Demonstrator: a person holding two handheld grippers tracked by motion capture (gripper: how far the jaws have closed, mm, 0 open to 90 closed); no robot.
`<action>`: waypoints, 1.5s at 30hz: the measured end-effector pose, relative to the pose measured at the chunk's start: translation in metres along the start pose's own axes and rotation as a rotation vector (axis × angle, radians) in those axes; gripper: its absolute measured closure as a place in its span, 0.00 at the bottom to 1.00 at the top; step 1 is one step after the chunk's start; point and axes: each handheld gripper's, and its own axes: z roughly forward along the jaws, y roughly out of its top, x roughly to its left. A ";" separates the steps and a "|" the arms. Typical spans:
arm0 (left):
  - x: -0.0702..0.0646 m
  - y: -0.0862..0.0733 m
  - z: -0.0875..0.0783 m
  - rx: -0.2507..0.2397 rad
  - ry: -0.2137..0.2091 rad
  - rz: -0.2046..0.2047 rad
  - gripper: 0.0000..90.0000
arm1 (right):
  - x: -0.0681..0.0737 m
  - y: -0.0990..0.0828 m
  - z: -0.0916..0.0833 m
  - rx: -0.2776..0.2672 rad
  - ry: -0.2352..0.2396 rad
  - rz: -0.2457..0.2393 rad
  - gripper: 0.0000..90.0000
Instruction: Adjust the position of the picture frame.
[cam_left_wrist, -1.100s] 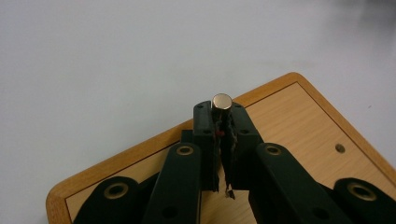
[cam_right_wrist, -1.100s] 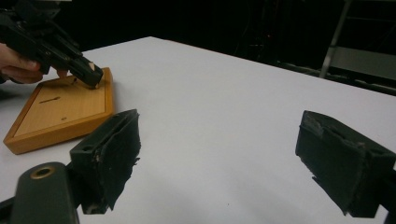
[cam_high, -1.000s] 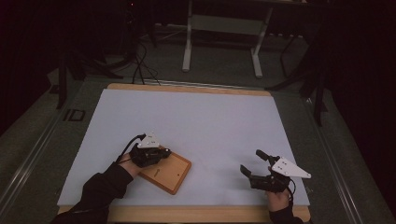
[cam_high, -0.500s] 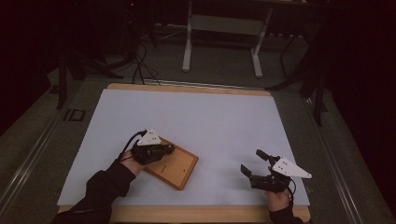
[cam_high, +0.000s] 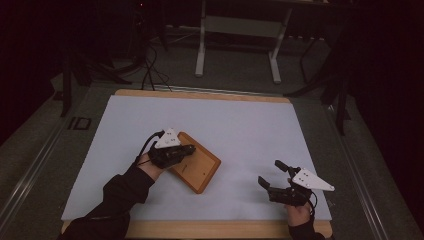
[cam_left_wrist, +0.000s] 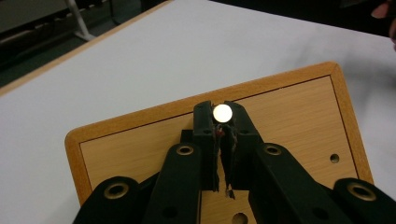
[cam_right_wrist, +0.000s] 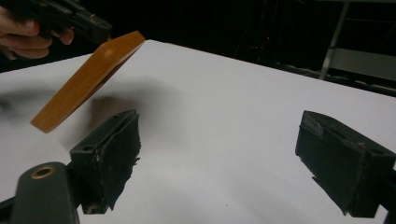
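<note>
Wooden board (cam_high: 199, 167), rectangular, light-brown face with a darker orange-brown raised rim and rounded corners; several small round holes show in its face in the left gripper view. Location: near-left part of the white table sheet (cam_high: 240, 125), well apart from the sheet's far edge. Attitude: tilted and lifted off the sheet, as the right gripper view shows, with its own shadow lying on the white surface beneath.

Small white round knob (cam_left_wrist: 222, 112), glowing bright in the left gripper view, seated between the jaw tips above the board's face.

Left gripper (cam_left_wrist: 221, 122), black, 2 jaws, grey three-cornered plate on top, cable trailing toward the sleeve. Jaws pressed nearly together, pinching the white knob. Held at the board's left end by a hand in a dark sleeve entering from the near-left.

Right gripper (cam_right_wrist: 233, 163), black, 2 jaws, grey three-cornered plate on top. Jaws spread wide with nothing between them, bare white sheet visible in the gap. Position: near-right part of the sheet, well apart from the board, just above the surface.

Table: white sheet on a light wooden top (cam_high: 200, 94), wood strip visible along the far and near edges.

Surroundings: dark floor, white metal stand legs (cam_high: 235, 47) beyond the far edge.
</note>
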 end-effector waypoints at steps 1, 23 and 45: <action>0.000 0.002 0.002 0.005 0.001 0.007 0.95 | 0.000 0.000 0.000 -0.001 0.000 0.001 0.15; -0.010 0.024 0.068 0.045 -0.033 0.035 0.95 | -0.001 0.001 -0.002 -0.011 0.005 0.005 0.15; -0.008 0.024 0.135 0.154 -0.048 0.017 0.95 | -0.001 0.001 -0.002 -0.018 0.009 0.005 0.15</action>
